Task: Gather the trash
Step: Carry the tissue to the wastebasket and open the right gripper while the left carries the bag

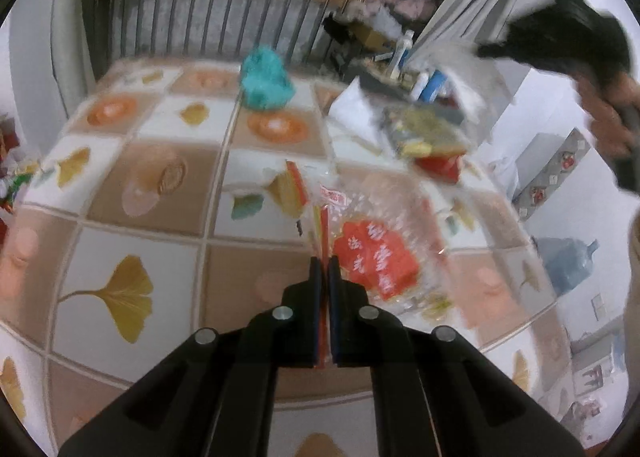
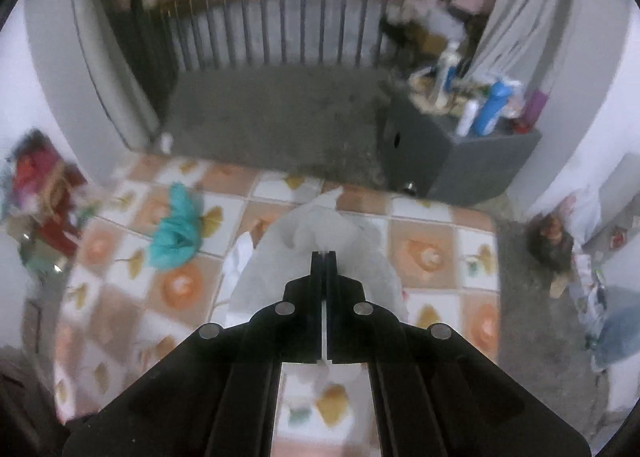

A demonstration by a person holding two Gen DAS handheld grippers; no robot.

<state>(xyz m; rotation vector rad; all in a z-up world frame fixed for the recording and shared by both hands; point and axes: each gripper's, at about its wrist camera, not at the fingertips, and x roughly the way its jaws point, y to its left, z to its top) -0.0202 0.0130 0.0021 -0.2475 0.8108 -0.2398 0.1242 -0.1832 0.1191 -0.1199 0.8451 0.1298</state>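
tabletop [image 1: 132, 185]: covered by a checked cloth printed with ginkgo leaves and orange rounds.
teal crumpled wad [image 1: 266, 79]: lies at the far side of the tabletop, left of the white bag; in the right wrist view it sits left of the fingers [image 2: 176, 233].
left gripper [image 1: 325, 263]: fingers pressed together on the edge of a clear plastic wrapper [image 1: 376, 253] with a red label and a red strip; the wrapper spreads right of the fingers over the tabletop.
white plastic bag [image 1: 424, 117]: blurred, above the far right of the tabletop, with yellow and red packaging showing through it.
right gripper [image 2: 324, 257]: fingers closed on the white plastic bag [image 2: 320, 257], which bulges beneath and ahead of them over the tabletop [image 2: 432, 249].
hand [image 1: 612, 113]: at the right edge, under a dark sleeve.
grey cabinet [image 2: 460, 153]: beyond the tabletop, right, topped with bottles.
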